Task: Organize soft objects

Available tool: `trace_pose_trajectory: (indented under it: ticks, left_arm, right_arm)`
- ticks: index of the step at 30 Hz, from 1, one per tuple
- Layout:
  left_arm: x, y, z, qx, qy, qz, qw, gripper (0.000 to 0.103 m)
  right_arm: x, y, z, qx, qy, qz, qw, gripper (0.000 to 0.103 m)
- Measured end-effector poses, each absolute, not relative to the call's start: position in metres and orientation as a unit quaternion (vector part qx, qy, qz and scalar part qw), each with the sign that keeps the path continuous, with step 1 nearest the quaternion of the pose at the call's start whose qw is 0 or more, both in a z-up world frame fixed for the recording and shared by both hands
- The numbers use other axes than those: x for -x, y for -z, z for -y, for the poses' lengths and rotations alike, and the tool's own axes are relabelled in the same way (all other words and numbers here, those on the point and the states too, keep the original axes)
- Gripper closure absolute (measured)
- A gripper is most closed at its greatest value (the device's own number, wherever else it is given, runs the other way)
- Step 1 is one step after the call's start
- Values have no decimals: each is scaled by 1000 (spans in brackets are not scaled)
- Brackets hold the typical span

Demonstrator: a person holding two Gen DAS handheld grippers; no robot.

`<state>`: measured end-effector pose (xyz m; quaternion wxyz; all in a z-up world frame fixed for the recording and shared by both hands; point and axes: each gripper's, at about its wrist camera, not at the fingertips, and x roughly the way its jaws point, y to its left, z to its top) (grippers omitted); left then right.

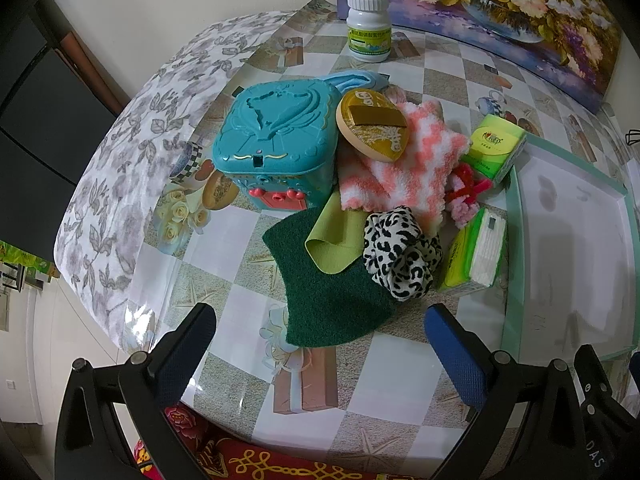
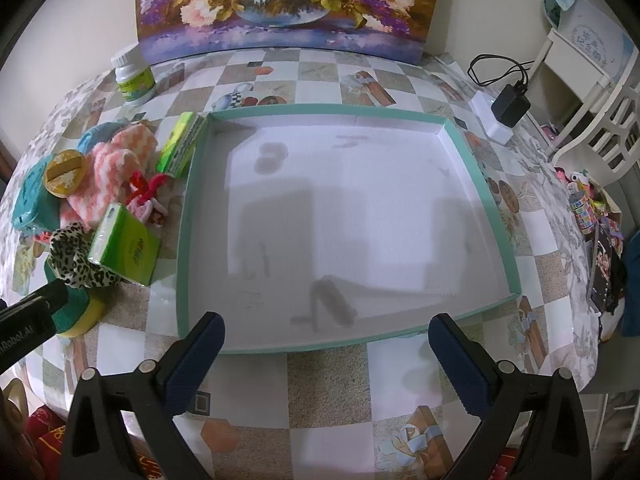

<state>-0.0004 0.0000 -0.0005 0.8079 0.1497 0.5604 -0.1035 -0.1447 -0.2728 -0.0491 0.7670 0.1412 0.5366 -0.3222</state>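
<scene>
Lighting was even and moderately bright, indoor, with no harsh source visible. The glossy table cover (image 1: 248, 248) carried soft glare patches — strongest near the camera. Broad, diffuse grey shadows lay across the white floor of the tray (image 2: 340, 216). Both views showed heavy fisheye bending, with black vignetting at the corners. Focus held sharp centrally; far edges softened slightly.

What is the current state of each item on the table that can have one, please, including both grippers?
Left gripper: open, holding nothing.
Right gripper: open, holding nothing.
Tray: nothing in it.
Teal toy box: lid shut.
White bottle: upright, capped.
Tissue pack: opened, tissues showing.
Green scouring pad: flat, partly under the yellow-green cloth.
Leopard scrunchie: resting on the pad.
</scene>
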Motion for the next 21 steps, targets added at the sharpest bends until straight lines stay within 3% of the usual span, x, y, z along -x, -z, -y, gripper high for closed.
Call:
trace_pose_trajectory:
  ticks: [21]
  left_arm:
    - [-15, -1, -26, -102, 75, -566, 814, 0]
  right_arm:
    - [131, 46, 260, -121, 303, -529, 783, 0]
